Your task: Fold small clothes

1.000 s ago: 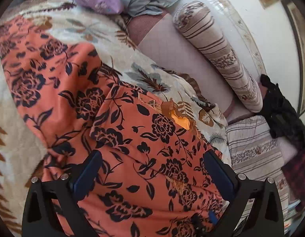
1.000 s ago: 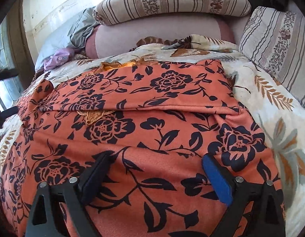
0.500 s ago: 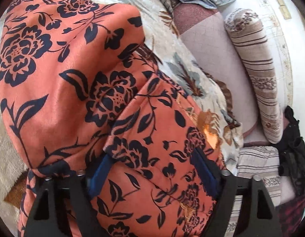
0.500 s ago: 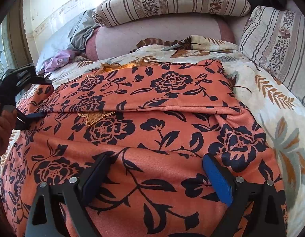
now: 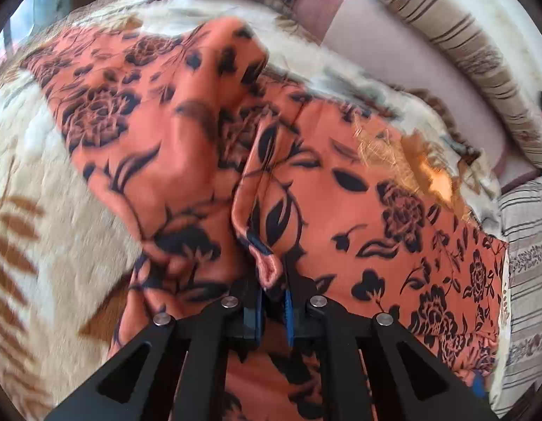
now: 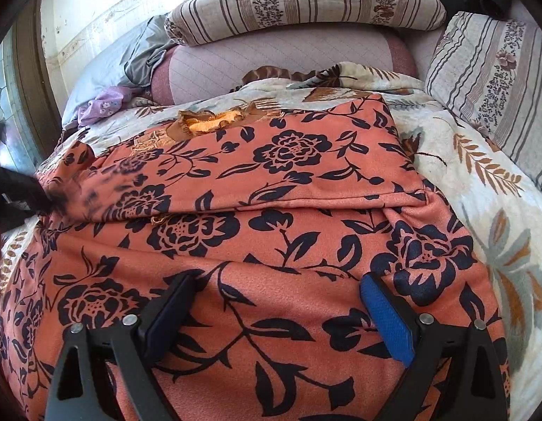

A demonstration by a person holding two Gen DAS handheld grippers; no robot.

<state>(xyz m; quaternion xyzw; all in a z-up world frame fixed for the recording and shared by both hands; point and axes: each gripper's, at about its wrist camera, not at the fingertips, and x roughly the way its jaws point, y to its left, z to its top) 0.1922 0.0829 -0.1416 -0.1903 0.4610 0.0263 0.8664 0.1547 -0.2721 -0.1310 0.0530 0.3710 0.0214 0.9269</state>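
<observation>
An orange garment with dark floral print (image 6: 288, 182) lies spread on the bed, its upper part folded down across the middle. My left gripper (image 5: 272, 301) is shut on a pinched fold of this garment (image 5: 376, 210) at its left edge; a sleeve-like flap rises, blurred, ahead of it. In the right wrist view the left gripper (image 6: 14, 193) shows as a dark shape at the garment's left side. My right gripper (image 6: 281, 312) is open and empty, hovering low over the near part of the garment.
A cream leaf-print blanket (image 6: 481, 182) covers the bed. A striped bolster (image 6: 306, 7) and a pink cushion (image 6: 278, 66) lie at the head. A striped pillow (image 6: 495, 80) is at the right. Grey and purple clothes (image 6: 106, 101) are heaped far left.
My left gripper has closed from open onto a fold at the garment's left edge and lifted it. My right gripper has stayed open and still.
</observation>
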